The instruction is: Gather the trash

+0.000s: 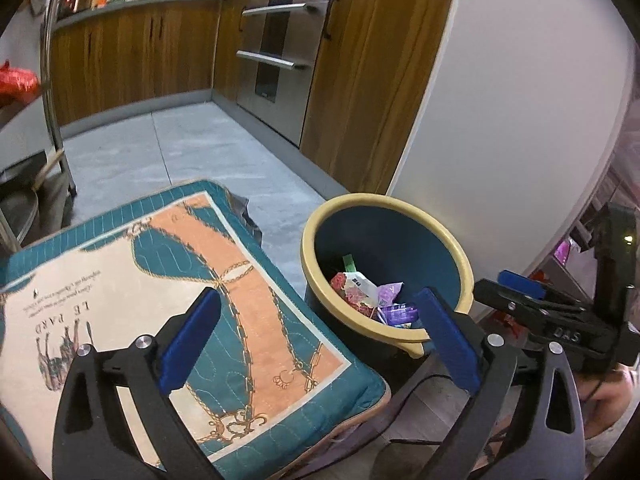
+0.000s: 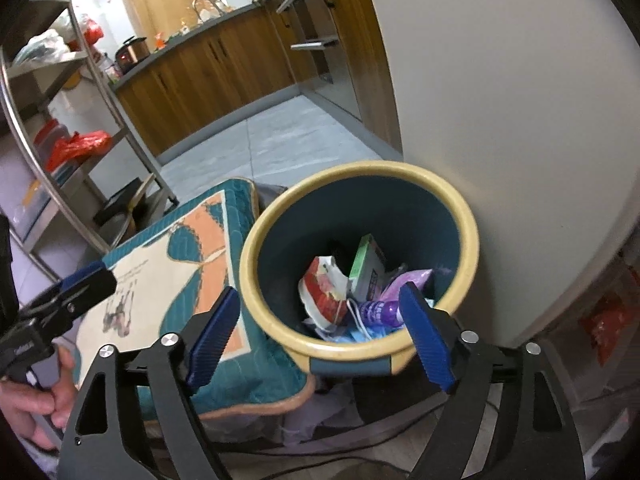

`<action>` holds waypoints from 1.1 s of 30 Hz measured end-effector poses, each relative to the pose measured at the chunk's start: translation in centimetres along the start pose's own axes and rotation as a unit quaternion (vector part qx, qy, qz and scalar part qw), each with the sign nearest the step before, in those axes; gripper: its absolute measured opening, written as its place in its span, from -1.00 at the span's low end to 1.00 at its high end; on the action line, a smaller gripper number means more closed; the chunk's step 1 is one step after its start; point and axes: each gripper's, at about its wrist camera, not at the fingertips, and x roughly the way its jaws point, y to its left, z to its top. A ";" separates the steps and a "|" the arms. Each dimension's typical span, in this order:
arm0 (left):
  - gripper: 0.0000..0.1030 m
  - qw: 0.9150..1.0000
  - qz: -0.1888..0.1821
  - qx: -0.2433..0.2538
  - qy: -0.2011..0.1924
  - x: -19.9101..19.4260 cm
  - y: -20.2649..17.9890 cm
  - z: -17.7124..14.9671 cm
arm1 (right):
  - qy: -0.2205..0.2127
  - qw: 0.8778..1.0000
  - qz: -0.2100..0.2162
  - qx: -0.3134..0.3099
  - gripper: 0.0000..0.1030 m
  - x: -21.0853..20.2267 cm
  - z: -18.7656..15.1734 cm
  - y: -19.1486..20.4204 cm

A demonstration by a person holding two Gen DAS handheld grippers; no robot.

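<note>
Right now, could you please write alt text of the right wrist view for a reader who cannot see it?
The open right tool hangs empty over a blue bin with a yellow rim, which holds wrappers and other trash. A teal cushion lies left of the bin, touching it, and the left tool shows at the left edge. Wooden kitchen cabinets stand behind.

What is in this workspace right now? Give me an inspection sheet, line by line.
Surface: teal patterned cushion, nothing lying on it.
Job's things: yellow-rimmed bin beside the cushion, holding wrappers and a purple packet.
Clutter: loose trash outside the bin, nothing seen.
Grippers: left gripper open and empty over the cushion; right gripper open and empty, straddling the bin's near rim.
Cables: black cable on the floor below the bin.
Surroundings: wooden cabinets, oven, metal rack, white wall.
</note>
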 end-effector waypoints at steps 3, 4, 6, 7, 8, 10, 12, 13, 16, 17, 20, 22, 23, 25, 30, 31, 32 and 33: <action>0.89 1.000 -0.003 0.007 -0.008 -0.7 -0.6 0.1 | -0.014 1.000 -0.007 -0.001 0.75 -1.5 -0.7 0.2; 0.89 1.000 -0.004 0.008 -0.008 -0.8 -0.9 0.1 | -0.019 1.000 -0.008 -0.002 0.78 -2.0 -0.8 0.2; 0.89 1.000 -0.011 0.010 -0.010 -1.2 -1.3 0.1 | -0.033 0.999 -0.013 -0.002 0.81 -3.2 -1.3 0.4; 0.89 1.000 -0.011 0.011 -0.012 -1.4 -1.5 0.1 | -0.041 0.999 -0.019 -0.007 0.81 -3.9 -1.6 0.6; 0.89 1.000 -0.012 0.013 -0.015 -1.7 -1.7 0.0 | -0.048 0.998 -0.026 -0.011 0.82 -4.3 -1.8 0.8; 0.89 1.000 -0.014 0.013 -0.021 -2.2 -2.0 -0.1 | -0.065 0.997 -0.041 -0.021 0.85 -5.6 -2.4 1.3; 0.89 0.999 -0.009 0.014 -0.029 -2.7 -2.2 -0.3 | -0.078 0.995 -0.051 -0.027 0.87 -6.5 -2.9 1.8; 0.89 0.999 -0.001 0.017 -0.032 -3.0 -2.4 -0.4 | -0.083 0.995 -0.053 -0.030 0.88 -6.9 -3.1 1.9; 0.89 0.999 0.013 0.021 -0.039 -3.6 -2.6 -0.9 | -0.095 0.993 -0.057 -0.041 0.88 -8.0 -3.9 2.6; 0.89 0.999 0.013 0.020 -0.039 -3.7 -2.6 -0.9 | -0.100 0.992 -0.058 -0.043 0.88 -8.4 -4.1 2.8; 0.89 0.999 0.014 0.020 -0.039 -4.2 -2.8 -1.4 | -0.114 0.991 -0.061 -0.040 0.89 -9.3 -4.5 2.8; 0.89 0.999 0.016 0.022 -0.039 -4.5 -2.9 -1.6 | -0.120 0.990 -0.064 -0.035 0.89 -9.7 -4.6 2.7; 0.89 0.999 0.016 0.022 -0.039 -4.6 -2.9 -1.7 | -0.122 0.990 -0.066 -0.032 0.89 -9.9 -4.6 2.7; 0.89 0.999 0.012 0.023 -0.040 -5.0 -3.0 -1.9 | -0.125 0.989 -0.071 -0.027 0.89 -10.1 -4.7 2.5; 0.89 0.998 0.015 0.034 -0.048 -6.0 -3.6 -2.3 | -0.139 0.987 -0.077 -0.028 0.90 -10.7 -5.1 2.7; 0.89 0.998 0.015 0.036 -0.050 -6.1 -3.7 -2.4 | -0.140 0.987 -0.078 -0.028 0.90 -10.7 -5.2 2.7; 0.89 0.998 0.016 0.038 -0.051 -6.3 -3.8 -2.5 | -0.140 0.987 -0.077 -0.027 0.90 -10.8 -5.2 2.7; 0.89 0.998 0.016 0.039 -0.052 -6.3 -3.8 -2.5 | -0.140 0.987 -0.078 -0.027 0.90 -10.8 -5.3 2.8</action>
